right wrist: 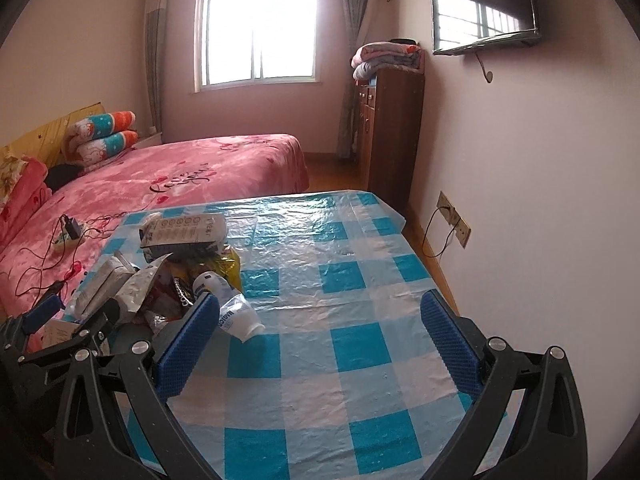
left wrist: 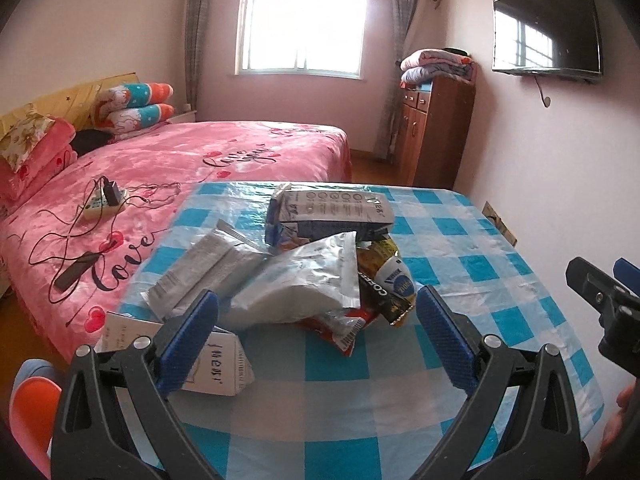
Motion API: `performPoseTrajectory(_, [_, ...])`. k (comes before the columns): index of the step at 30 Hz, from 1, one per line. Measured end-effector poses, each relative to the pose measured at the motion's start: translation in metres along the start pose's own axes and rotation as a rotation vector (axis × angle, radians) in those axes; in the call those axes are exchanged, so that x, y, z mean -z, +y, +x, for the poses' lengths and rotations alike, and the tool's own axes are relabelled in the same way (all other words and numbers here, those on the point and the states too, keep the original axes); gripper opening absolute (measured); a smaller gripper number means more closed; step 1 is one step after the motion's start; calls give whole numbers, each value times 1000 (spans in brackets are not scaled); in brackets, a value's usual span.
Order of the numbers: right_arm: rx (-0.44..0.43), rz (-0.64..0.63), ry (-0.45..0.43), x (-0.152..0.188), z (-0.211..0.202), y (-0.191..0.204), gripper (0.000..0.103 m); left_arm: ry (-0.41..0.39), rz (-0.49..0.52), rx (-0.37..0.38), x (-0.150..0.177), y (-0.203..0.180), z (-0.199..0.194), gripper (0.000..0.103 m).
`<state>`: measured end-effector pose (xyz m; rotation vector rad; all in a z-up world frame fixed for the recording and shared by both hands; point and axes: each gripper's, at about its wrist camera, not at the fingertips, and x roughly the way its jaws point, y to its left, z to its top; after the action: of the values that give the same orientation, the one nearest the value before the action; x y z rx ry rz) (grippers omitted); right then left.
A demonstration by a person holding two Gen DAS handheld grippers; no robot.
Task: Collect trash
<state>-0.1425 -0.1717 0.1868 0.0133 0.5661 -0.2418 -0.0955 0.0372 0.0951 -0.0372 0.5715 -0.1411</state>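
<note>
Hovering spread-jawed above the blue-and-white checked plastic tablecloth [left wrist: 460, 240], left gripper [left wrist: 318, 332] faces the crumpled wrapper pile [left wrist: 304, 276]; right gripper [right wrist: 320, 340], equally wide, hangs beside it

the trash pile [left wrist: 304, 276] crowds the table's [right wrist: 360, 320] left side — a white box [left wrist: 216, 368] sits just before it. to the right the checkered top lies bare up to the wall [right wrist: 540, 200].
</note>
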Motion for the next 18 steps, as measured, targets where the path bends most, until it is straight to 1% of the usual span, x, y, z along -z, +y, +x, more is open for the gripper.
performPoseTrajectory(8, [8, -2, -14, 0, -3, 3, 99, 7, 5, -7, 1, 4, -1, 99])
performPoseTrajectory(18, [20, 2, -4, 5, 3, 3, 99, 26, -4, -11, 4, 6, 5, 99])
